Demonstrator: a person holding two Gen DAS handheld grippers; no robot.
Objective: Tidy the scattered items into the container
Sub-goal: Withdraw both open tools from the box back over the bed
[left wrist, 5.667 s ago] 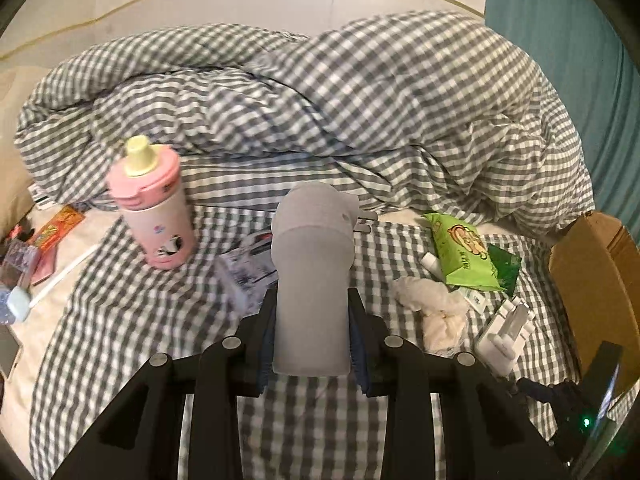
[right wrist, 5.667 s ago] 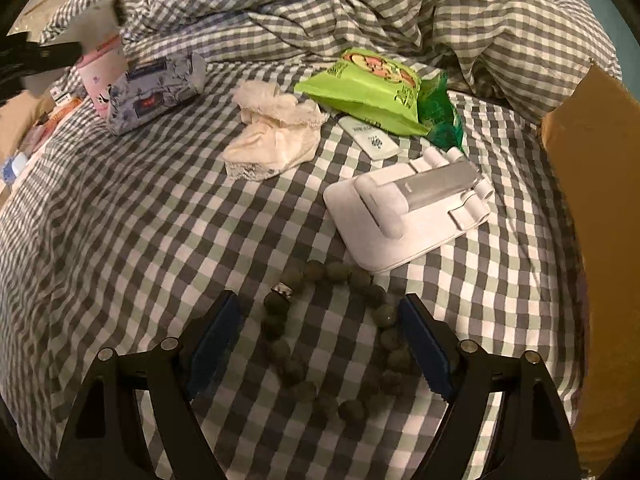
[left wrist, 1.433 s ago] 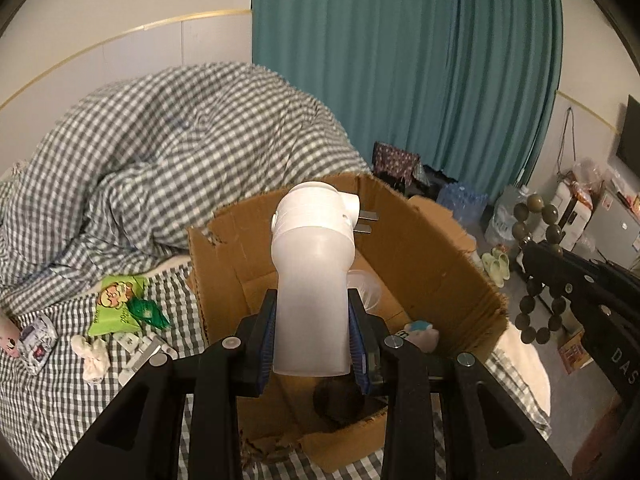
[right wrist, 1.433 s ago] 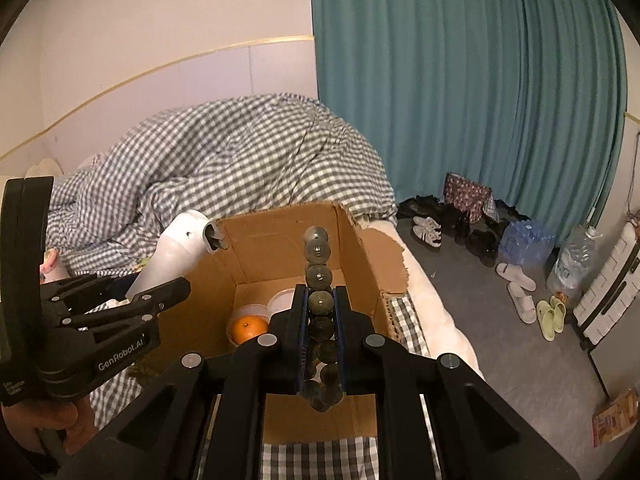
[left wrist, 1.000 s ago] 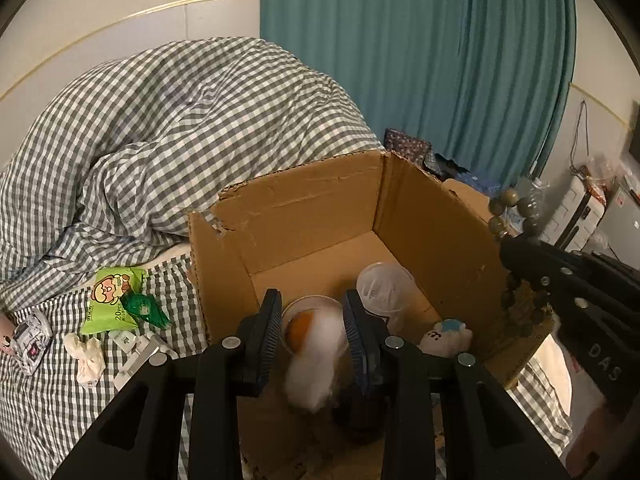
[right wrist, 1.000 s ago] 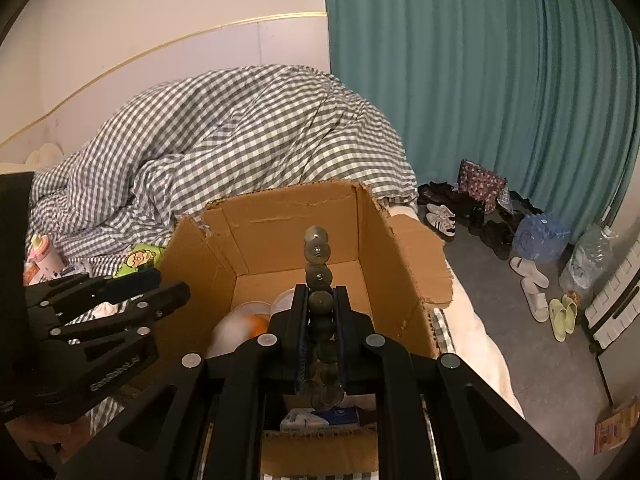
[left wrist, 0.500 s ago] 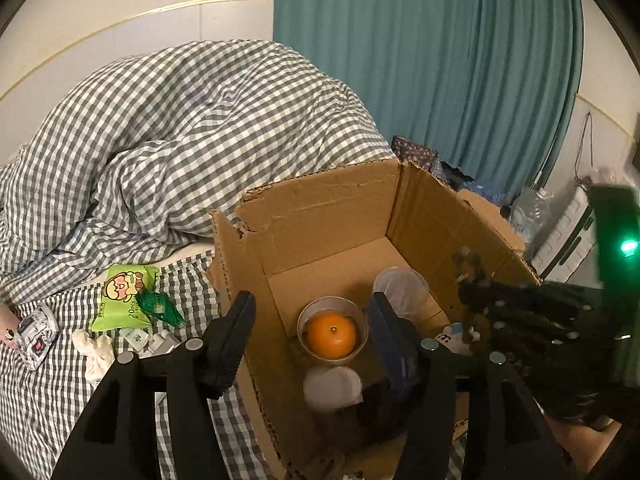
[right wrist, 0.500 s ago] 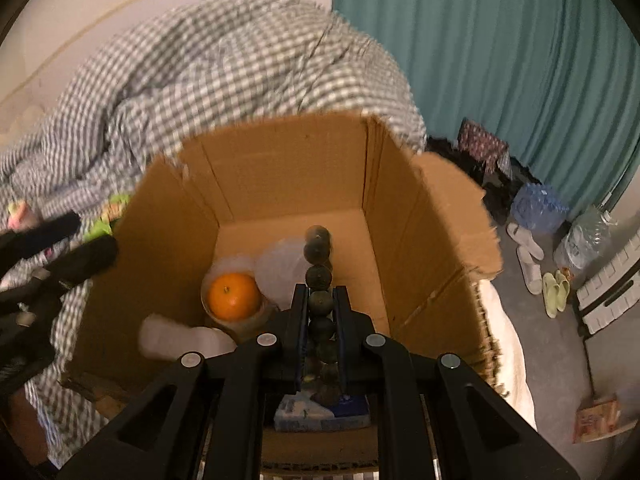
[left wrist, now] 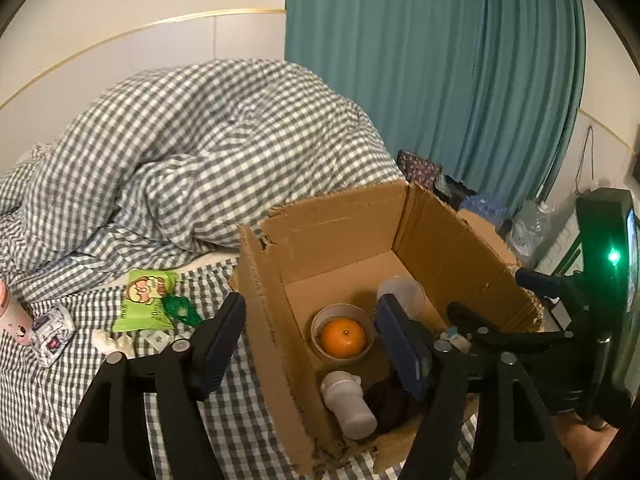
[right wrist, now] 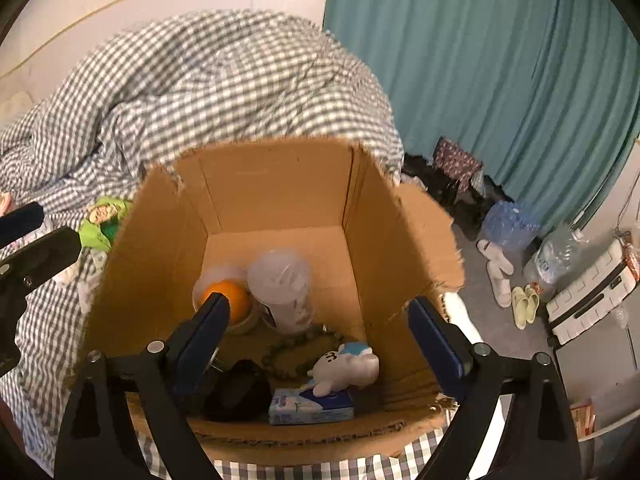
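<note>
Left gripper (left wrist: 308,330) spread wide and empty, straddling the near-left wall of the cardboard box (left wrist: 340,220); right gripper (right wrist: 320,328) likewise spread wide, empty, poised over the box opening. Inside the box: white plug-in device (left wrist: 348,404) lying on the floor near the front, orange (left wrist: 344,337) in a small bowl (left wrist: 320,320), clear cup (right wrist: 282,280), dark bead bracelet (right wrist: 296,346) slack on the bottom, small white plush (right wrist: 346,366) atop a blue tissue pack (right wrist: 310,404), a dark object (right wrist: 236,396) beside them. On the checked bedspread (left wrist: 48,380), left of the box: green snack packet (left wrist: 146,300), pale cloth (left wrist: 114,344), wrapped tissue pack (left wrist: 52,328), pink bottle (left wrist: 14,312) at the frame edge.
</note>
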